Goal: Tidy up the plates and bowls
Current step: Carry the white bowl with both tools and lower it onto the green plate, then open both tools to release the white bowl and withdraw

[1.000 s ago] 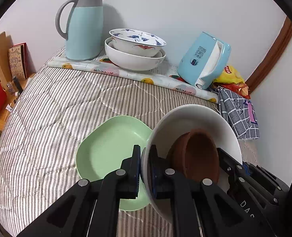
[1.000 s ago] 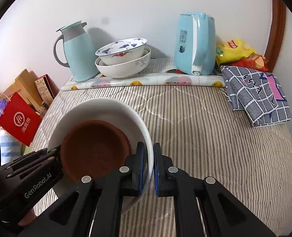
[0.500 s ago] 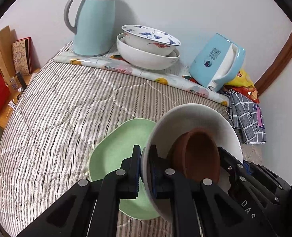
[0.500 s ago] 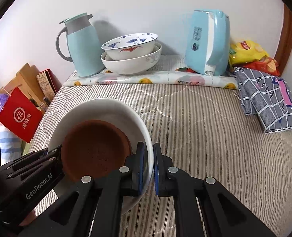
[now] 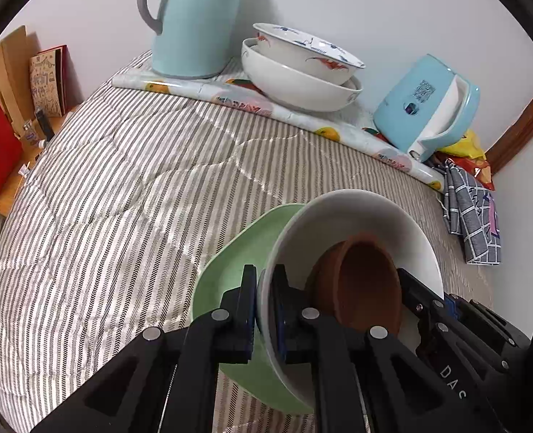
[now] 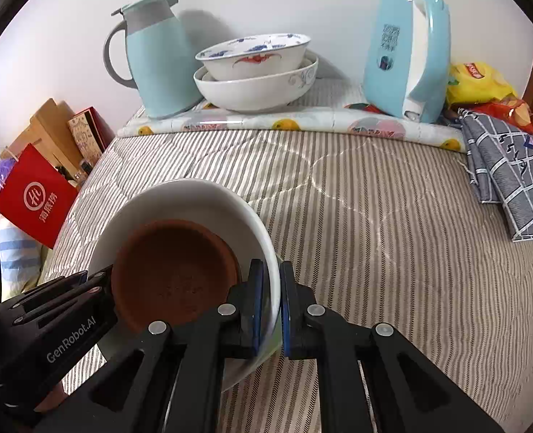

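A white bowl (image 5: 356, 216) is held by both grippers at once, one on each side of its rim. The left gripper (image 5: 264, 303) is clamped on the near-left edge of the rim, with one finger outside the wall and the other inside. The right gripper (image 6: 269, 303) is clamped on the opposite edge in the same way, its blue pads pinching the thin wall. Both pairs of fingers are nearly pressed together, with only the bowl wall between them.

A brown bowl (image 6: 174, 270) is nested inside the white bowl, lying against its inner wall. Under and to the left of the white bowl a green plate (image 5: 237, 259) is seen on the striped quilt (image 5: 122, 198). Whether the white bowl touches the plate cannot be told; in the left wrist view its base overlaps the plate's right part.

At the far edge of the quilt, on a fruit-patterned mat (image 6: 266, 122), two more bowls are stacked: a painted bowl (image 6: 255, 54) inside a larger white serving bowl (image 6: 259, 86). A pale blue jug (image 6: 154, 57) stands just left of the stack and a blue kettle (image 6: 407, 57) to its right. A checked cloth (image 6: 512, 173) and snack bags (image 6: 479, 83) lie at the far right. A red bag (image 6: 35, 195) is beside the quilt at the left.
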`<state>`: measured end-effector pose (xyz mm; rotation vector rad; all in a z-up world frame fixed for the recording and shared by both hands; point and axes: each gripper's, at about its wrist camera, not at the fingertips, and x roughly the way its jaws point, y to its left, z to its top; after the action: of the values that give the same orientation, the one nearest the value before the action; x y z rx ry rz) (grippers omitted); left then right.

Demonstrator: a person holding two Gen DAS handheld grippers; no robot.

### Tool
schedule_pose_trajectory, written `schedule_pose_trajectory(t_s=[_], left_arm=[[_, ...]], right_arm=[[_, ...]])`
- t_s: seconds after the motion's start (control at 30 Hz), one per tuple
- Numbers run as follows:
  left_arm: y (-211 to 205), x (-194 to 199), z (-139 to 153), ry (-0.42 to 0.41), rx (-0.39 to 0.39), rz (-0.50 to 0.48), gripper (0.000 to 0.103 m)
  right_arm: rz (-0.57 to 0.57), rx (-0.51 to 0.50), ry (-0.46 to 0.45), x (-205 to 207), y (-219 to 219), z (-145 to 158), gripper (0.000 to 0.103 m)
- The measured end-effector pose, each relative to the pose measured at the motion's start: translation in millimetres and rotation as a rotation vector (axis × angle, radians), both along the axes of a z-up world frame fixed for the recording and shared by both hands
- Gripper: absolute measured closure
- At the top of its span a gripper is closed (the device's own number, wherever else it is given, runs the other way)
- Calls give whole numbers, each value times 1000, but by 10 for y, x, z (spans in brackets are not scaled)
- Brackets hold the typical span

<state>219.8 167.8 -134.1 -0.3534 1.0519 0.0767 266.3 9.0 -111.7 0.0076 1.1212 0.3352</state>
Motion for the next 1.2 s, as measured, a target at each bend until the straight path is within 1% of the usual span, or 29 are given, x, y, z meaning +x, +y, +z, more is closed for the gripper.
schedule_pose_trajectory(t_s=[0.17,0.33,0.47,0.63,0.83,0.9,1.03,1.13,1.2], left_arm=[[44,15,-97,16,3,6,94],[53,25,-144,14,18,7,94],[74,39,-194,14,5,8,94],[55,41,-192,3,20,4,94],[70,26,-192,-6,8,10,94],[62,31,-189,-5,16,4,94],[73,29,-191,-1,23,8,91],[61,22,-185,2,36,8,91],[55,14,-177,7,36,8,91]], right_arm=[[10,0,16,22,54,-99,95],[14,3,25,28,92,-175,95],[13,3,29,39,97,-227,95],[16,7,19,43,99,-233,95],[20,21,12,26,85,-239,94],[21,15,6,17,88,-223,94],[14,26,0,12,46,-180,93],[3,36,2,13,-5,-170,89],[3,42,2,-1,-22,-157,88]])
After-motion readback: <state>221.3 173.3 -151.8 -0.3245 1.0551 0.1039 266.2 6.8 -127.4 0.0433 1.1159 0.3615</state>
